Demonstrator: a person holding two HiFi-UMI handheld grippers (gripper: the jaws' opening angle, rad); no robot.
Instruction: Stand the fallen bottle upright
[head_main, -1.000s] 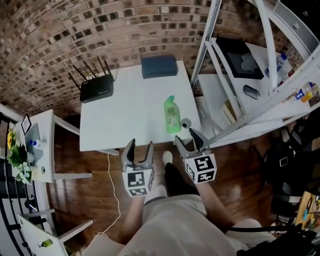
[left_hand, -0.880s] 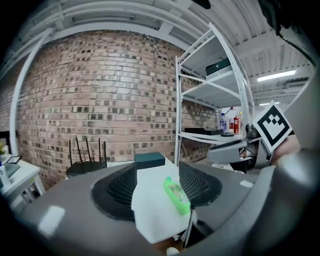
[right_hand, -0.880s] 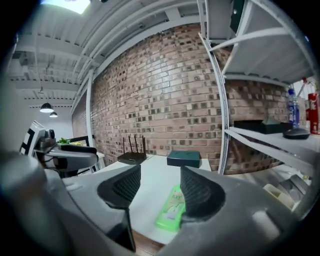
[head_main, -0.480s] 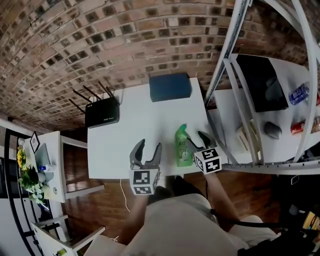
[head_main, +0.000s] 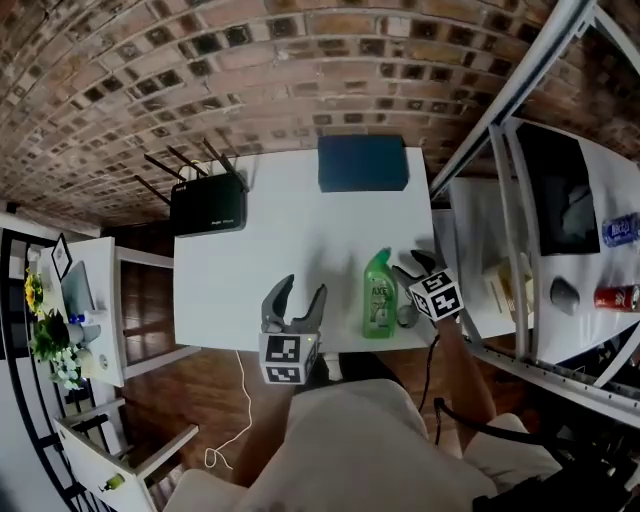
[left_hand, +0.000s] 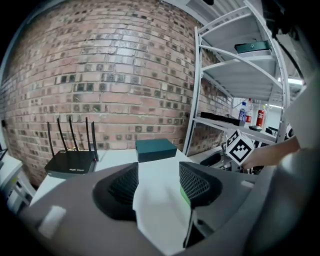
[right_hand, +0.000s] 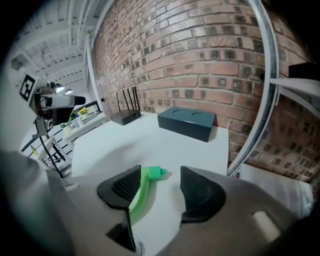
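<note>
On the label (head_main: 380, 296) of the green bottle (head_main: 377, 318) a brand name is printed — it appears to read "AXE"; the finer lines beneath cannot be read. Pale lettering is carried on the router (left_hand: 70, 163), well left of the bottle — too blurred to be made out.

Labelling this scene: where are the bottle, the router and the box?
bottle (head_main: 378, 297), head view, on its label.
router (head_main: 208, 211), head view, middle of its body.
box (head_main: 363, 163), head view, middle of its top.

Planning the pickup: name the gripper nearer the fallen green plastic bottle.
The right gripper: its open jaws are beside the green plastic bottle, while the left gripper hovers apart at the front edge of the white table.
</note>
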